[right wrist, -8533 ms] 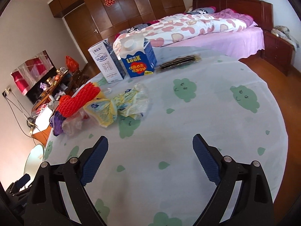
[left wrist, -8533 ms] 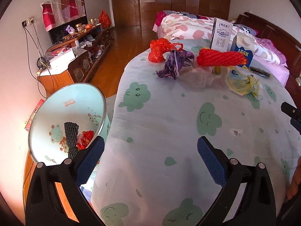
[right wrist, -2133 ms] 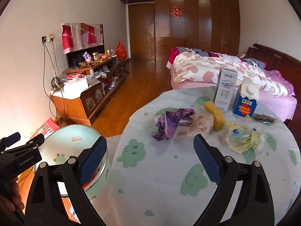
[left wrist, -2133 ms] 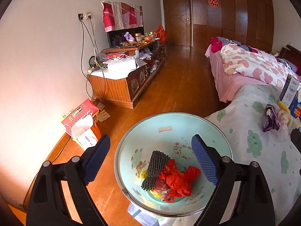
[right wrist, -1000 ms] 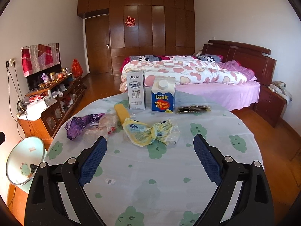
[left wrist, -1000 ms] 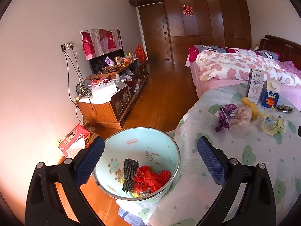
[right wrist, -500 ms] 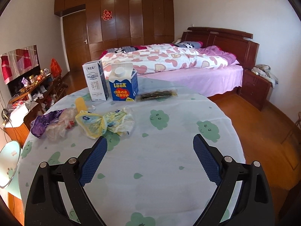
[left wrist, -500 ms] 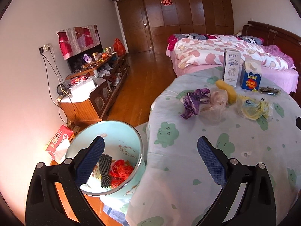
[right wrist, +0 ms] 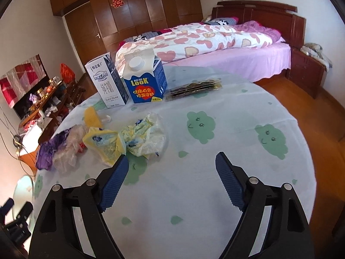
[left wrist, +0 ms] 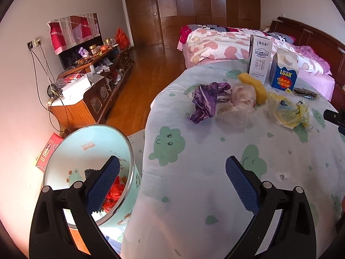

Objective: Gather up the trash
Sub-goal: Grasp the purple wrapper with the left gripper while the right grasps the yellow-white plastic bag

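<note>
The crumpled yellow plastic wrapper [right wrist: 120, 142] lies on the table [right wrist: 215, 172] at eleven o'clock of the right hand-held gripper [right wrist: 170, 181], whose empty jaws are closing. The left hand-held gripper [left wrist: 172, 185] is apart, empty. Next: reach and pinch it.

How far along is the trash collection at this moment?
Partly done: red trash and a dark piece already lie in the basin. Neither the left gripper nor the right gripper, now closing, holds anything. Left on the table: purple wrapper, clear bag, yellow bag.
</note>
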